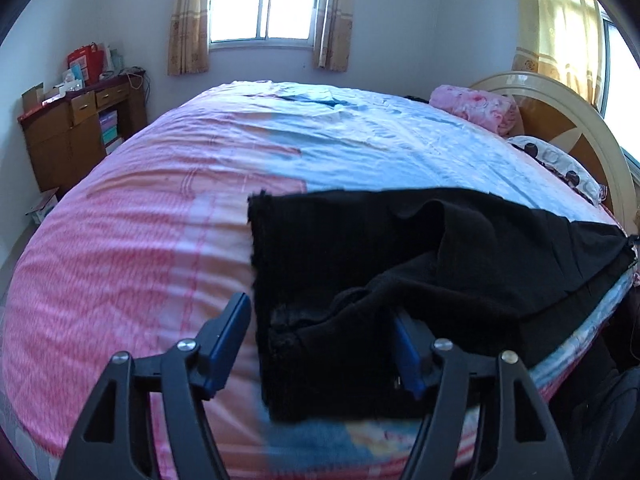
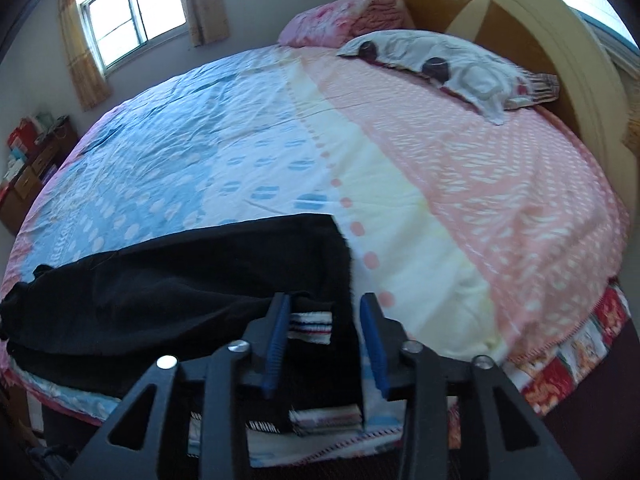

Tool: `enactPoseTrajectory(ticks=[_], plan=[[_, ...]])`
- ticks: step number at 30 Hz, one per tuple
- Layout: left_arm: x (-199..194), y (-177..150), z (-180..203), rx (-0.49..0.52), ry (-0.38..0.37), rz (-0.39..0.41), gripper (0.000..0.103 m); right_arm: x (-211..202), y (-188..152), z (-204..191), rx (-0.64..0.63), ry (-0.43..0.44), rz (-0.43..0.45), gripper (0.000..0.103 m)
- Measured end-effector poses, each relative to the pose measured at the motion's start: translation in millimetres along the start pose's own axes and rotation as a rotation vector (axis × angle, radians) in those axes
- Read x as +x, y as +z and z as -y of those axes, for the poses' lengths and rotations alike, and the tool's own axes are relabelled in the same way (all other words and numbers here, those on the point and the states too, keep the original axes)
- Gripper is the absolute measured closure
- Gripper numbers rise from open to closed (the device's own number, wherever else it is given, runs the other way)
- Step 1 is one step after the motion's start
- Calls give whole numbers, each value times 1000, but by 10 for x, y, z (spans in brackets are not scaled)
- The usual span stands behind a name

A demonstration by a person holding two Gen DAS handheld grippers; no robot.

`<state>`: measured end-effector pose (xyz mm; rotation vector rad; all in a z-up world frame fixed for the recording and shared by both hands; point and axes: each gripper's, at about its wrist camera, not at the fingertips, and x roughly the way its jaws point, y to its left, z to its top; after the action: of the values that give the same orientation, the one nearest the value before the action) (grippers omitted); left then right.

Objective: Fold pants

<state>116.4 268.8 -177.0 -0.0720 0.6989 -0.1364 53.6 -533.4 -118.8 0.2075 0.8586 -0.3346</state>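
Black pants point(image 1: 360, 264) lie across the near edge of the bed, loosely folded with a raised ridge of cloth. In the left wrist view my left gripper point(image 1: 320, 340) is open, its blue pads astride the pants' left end; the right pad is partly under cloth. In the right wrist view the pants point(image 2: 180, 280) reach from the left to the middle, with a white striped waistband point(image 2: 312, 326) showing. My right gripper point(image 2: 326, 340) is open over the waistband end, with the pants' edge between its pads.
The bed point(image 1: 140, 220) has a pink, blue and cream sheet. A white pillow point(image 2: 452, 64) and a pink pillow point(image 2: 332, 20) lie by the headboard point(image 2: 520, 12). A wooden dresser point(image 1: 80, 128) stands at the far left wall under a window point(image 1: 266, 0).
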Motion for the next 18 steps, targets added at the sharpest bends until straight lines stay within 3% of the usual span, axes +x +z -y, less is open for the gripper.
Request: enactPoseTrajectory(ticks=[3,5,9,12,14,18], plan=[[-49,-115,10,-5,3,-11,31,-271,-15,-176,-53,-91,92,63],[-47,-170,5,5,24,-22,31,-407,1,-382,-112,-84,134,63],[-23,-204,-3,-17,28,-18,29,-487,-4,-1038,-265,36,148,63],[13,-194,93,14,51,-5,30,-391,-126,-1766,-398,189,118,63],[56,-186,131,20,79,-2,30,-274,-296,-2356,-506,310,77,63],[69,-160,139,9,111,14,32,-81,-733,-3356,-719,447,28,63]])
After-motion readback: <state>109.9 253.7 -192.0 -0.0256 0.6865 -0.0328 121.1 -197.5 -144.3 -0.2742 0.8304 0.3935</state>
